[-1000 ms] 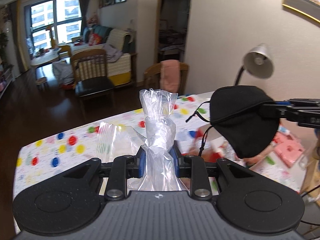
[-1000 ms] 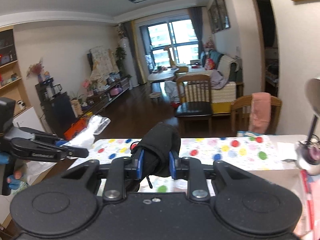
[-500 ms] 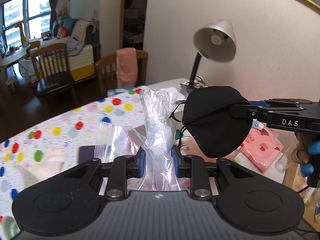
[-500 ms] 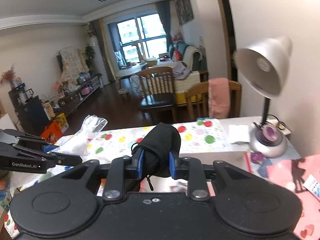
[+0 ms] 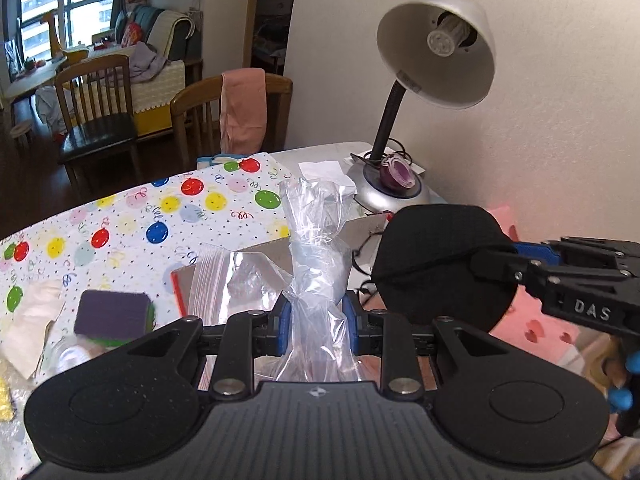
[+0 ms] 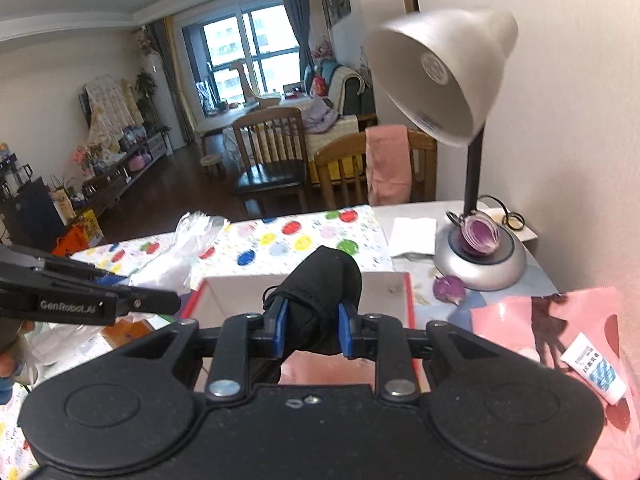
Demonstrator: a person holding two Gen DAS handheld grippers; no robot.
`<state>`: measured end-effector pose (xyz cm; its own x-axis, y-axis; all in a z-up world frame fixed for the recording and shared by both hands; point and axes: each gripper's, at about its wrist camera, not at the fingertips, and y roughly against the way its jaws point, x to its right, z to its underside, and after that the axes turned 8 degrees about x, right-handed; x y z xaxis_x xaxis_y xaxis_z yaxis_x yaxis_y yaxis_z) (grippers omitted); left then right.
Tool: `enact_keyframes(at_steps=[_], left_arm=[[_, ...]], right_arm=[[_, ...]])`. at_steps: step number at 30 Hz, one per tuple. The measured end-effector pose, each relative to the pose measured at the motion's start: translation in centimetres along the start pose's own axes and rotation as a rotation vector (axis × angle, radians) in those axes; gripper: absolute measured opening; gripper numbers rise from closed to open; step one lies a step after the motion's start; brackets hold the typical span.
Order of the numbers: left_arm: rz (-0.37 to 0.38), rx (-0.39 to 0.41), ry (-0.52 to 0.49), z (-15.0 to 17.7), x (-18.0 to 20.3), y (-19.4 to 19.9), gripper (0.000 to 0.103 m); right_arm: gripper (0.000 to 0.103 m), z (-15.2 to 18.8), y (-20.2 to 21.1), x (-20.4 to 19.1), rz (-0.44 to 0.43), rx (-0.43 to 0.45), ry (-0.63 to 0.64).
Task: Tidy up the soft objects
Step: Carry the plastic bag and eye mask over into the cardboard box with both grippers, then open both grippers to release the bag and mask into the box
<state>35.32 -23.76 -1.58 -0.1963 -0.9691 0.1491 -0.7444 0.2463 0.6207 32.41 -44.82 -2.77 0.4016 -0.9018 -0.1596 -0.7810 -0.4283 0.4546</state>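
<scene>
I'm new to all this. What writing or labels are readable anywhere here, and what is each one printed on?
"DAS": white letters on the side of the right gripper, which is shut on the black mask.
"GenRobot.AI": on the side of the left gripper, which is shut on the clear plastic bag.
White tube on the pink sheet: blue print, too small to read.
Lamp shade label: blurred, unreadable.

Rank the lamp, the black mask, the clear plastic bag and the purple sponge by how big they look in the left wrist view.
1. lamp
2. black mask, though it is near the camera, which inflates it
3. clear plastic bag, close to the mask in apparent size and partly hidden, so unsure
4. purple sponge
</scene>
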Motion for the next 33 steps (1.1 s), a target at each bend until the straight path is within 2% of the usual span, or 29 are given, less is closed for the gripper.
enact_keyframes(at_steps=[10, 16, 22, 28, 33], left_arm=[[-0.031, -0.101, 0.036, 1.6, 0.6, -7.4, 0.026], [-0.039, -0.118, 0.058, 2.6, -0.2, -10.3, 0.026], [-0.041, -0.148, 0.072, 3.0, -1.0, -12.4, 0.026], [-0.038, -0.196, 0.042, 3.3, -1.0, -14.1, 0.026], [-0.048, -0.202, 0.034, 3.4, -0.9, -14.4, 0.026]], right_arm=[[0.024, 1.7, -2.8, 1.7, -0.001, -0.066, 0.02], [0.024, 2.6, -4.2, 2.1, -0.016, -0.104, 0.025], [0.025, 3.2, -5.5, 2.7, -0.015, -0.125, 0.01], [0.026, 3.1, -7.0, 3.4, -0.017, -0.14, -0.009], [0.031, 3.2, -7.9, 3.6, -0.019, -0.17, -0.013]])
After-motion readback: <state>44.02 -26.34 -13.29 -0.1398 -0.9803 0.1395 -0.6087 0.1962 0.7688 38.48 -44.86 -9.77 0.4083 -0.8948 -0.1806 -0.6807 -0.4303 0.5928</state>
